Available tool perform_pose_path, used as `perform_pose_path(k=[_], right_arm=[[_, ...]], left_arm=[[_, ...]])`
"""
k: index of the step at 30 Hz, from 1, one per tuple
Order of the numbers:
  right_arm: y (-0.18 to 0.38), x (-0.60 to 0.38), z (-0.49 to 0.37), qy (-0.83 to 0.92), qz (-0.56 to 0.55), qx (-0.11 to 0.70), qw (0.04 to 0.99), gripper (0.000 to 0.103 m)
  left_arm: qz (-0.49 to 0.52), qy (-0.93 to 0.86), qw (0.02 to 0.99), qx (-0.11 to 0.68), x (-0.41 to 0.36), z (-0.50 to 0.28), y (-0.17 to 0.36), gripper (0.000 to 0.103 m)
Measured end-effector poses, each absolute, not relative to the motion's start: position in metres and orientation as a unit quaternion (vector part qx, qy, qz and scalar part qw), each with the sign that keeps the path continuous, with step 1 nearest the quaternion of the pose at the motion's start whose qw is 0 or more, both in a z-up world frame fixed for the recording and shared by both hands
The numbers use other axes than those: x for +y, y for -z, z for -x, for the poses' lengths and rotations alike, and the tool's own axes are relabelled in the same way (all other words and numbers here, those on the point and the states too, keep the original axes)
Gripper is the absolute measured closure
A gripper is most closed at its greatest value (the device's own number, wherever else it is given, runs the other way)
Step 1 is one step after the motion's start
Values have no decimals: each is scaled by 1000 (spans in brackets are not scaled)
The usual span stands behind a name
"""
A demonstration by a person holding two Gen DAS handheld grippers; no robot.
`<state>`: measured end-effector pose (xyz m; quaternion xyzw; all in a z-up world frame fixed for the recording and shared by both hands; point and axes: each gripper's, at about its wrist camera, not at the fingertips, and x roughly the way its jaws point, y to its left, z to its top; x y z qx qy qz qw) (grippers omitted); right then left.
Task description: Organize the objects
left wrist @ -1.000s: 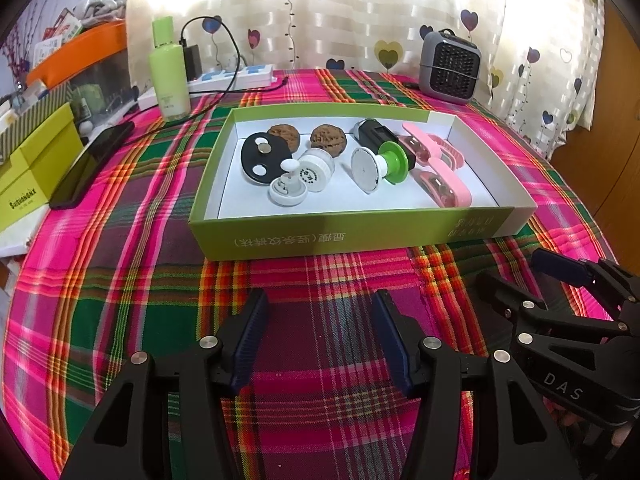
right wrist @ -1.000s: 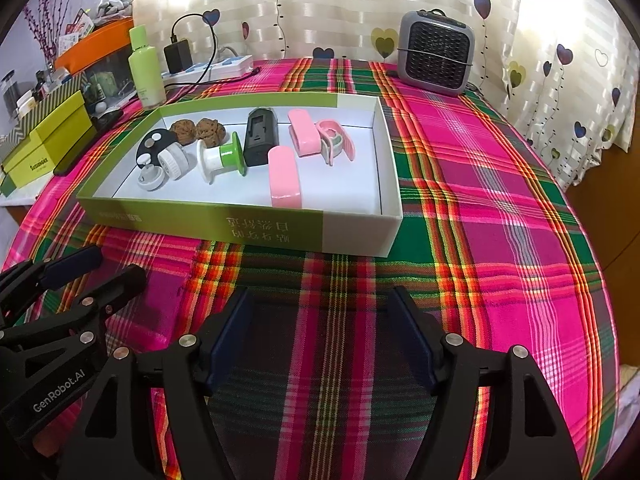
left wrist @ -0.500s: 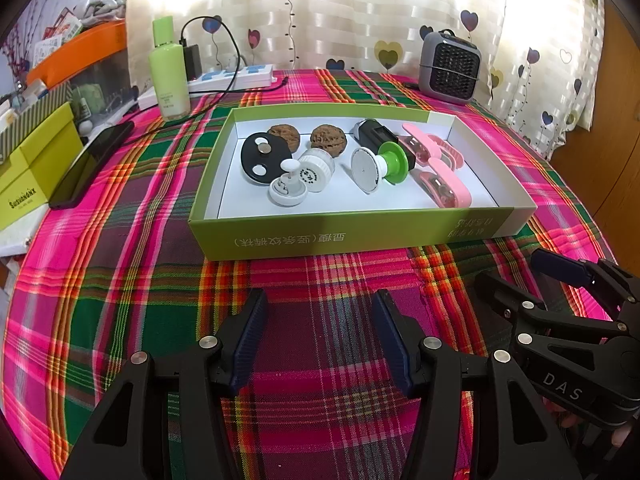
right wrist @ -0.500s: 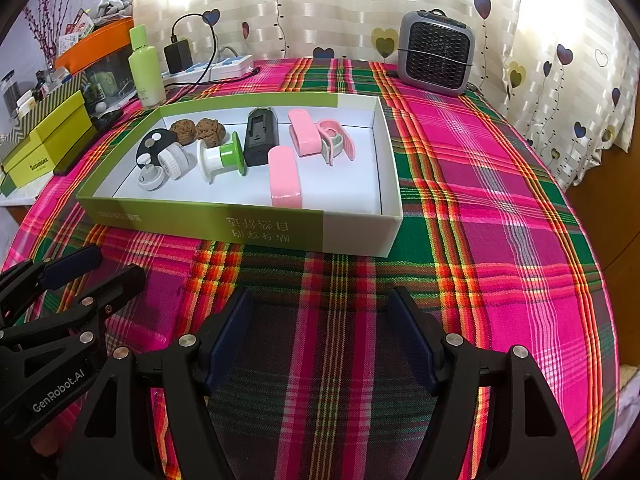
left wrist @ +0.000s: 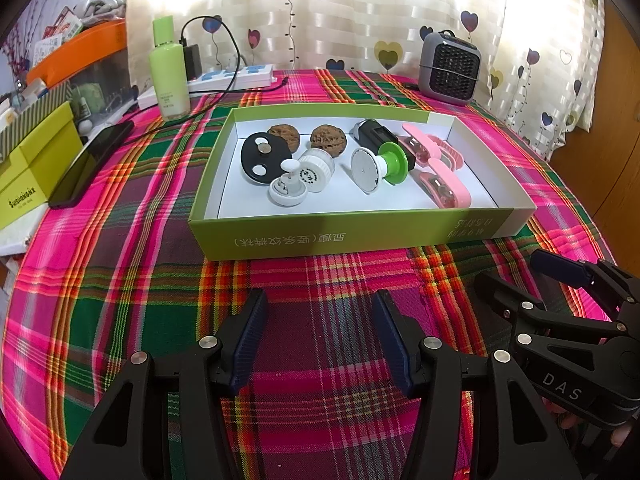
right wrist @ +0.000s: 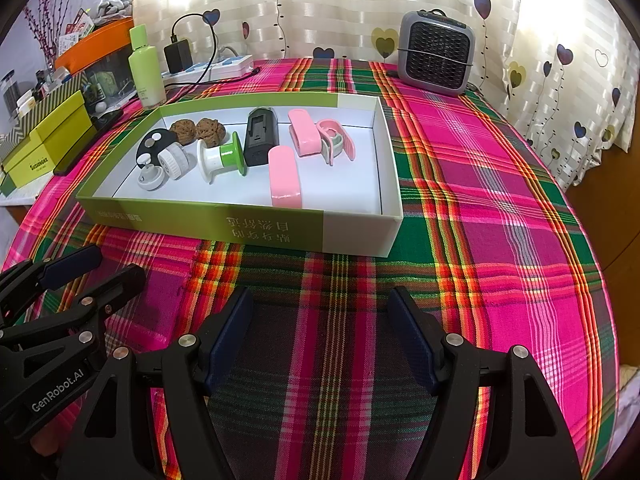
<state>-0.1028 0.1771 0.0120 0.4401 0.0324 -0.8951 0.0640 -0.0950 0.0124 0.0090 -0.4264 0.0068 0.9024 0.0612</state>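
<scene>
We held the left gripper [left wrist: 318, 336] low over the plaid tablecloth [left wrist: 120, 280], its jaws apart with nothing between them, short of the near wall of the green box [left wrist: 320, 236]. We held the right gripper [right wrist: 320, 336] the same way, jaws wide and empty, just beside the left one and also short of the box.

The box lay with its long axis running left to right across our view, and every loose item sat inside it on the white floor. At the left end lay a black disc [left wrist: 262, 154], flat, with a white round cap [left wrist: 287, 192] just in front of it and a white ribbed jar [left wrist: 318, 168] tipped on its side, touching the cap. Behind them sat two walnuts [left wrist: 328, 140], near each other. In the middle the green-and-white spool [right wrist: 222, 156] lay on its side, its axis running left to right, white flange toward the left. The black block [right wrist: 260, 136] lay beside it, long axis pointing from us toward the far wall. The pink case [right wrist: 284, 178] lay flat, long axis also pointing front to back, nearest our side. A second pink clip [right wrist: 304, 132] sat behind it, touching a pink-and-green curved piece [right wrist: 336, 140].

Beyond the box stood a green bottle [left wrist: 168, 68] upright and a grey heater [right wrist: 436, 54]
</scene>
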Motion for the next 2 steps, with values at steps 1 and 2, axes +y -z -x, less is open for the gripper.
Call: perform_pose_path(k=[1,2], right_arm=[[-12,177,103,895,-440,32,64,33],[-12,177,103,895,-440,32,64,33]], left_arm=[[426,-902,61,7,12,95,-9,49],[426,-902,61,7,12,95,-9,49]])
